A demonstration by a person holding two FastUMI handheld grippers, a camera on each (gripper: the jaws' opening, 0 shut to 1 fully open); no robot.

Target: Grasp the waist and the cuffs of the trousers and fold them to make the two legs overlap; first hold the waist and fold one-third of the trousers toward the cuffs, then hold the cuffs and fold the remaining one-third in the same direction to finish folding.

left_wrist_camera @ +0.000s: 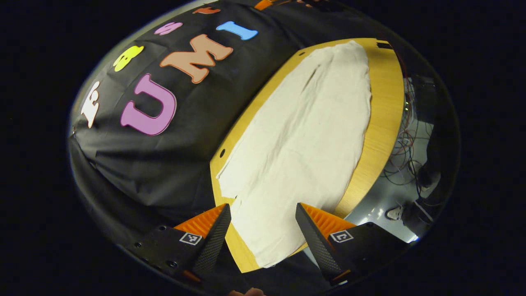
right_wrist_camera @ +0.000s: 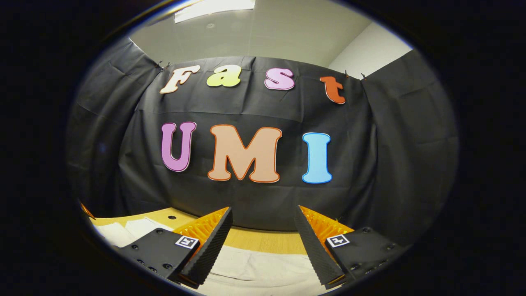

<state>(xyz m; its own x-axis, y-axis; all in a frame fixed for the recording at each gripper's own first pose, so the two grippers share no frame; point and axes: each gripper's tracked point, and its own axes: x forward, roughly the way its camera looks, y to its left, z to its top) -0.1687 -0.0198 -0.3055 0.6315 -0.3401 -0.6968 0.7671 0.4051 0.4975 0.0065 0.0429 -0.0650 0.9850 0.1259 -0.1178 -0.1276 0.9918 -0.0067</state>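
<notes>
Cream-white trousers (left_wrist_camera: 304, 135) lie flat and stretched out along the wooden table (left_wrist_camera: 386, 102) in the left gripper view, one end near me and the other far off. My left gripper (left_wrist_camera: 263, 230) hovers open over the near end, nothing between its fingers. In the right gripper view a strip of the same trousers (right_wrist_camera: 263, 265) shows on the table (right_wrist_camera: 263, 240) below the open right gripper (right_wrist_camera: 263, 242), whose fingers hold nothing and point at the booth wall.
The black cloth wall (left_wrist_camera: 164, 135) runs along the table's far side. Beyond the table's other edge lie the floor with tangled cables (left_wrist_camera: 404, 152) and a shoe (left_wrist_camera: 395, 212). Small holes (left_wrist_camera: 222, 153) dot the tabletop near the wall.
</notes>
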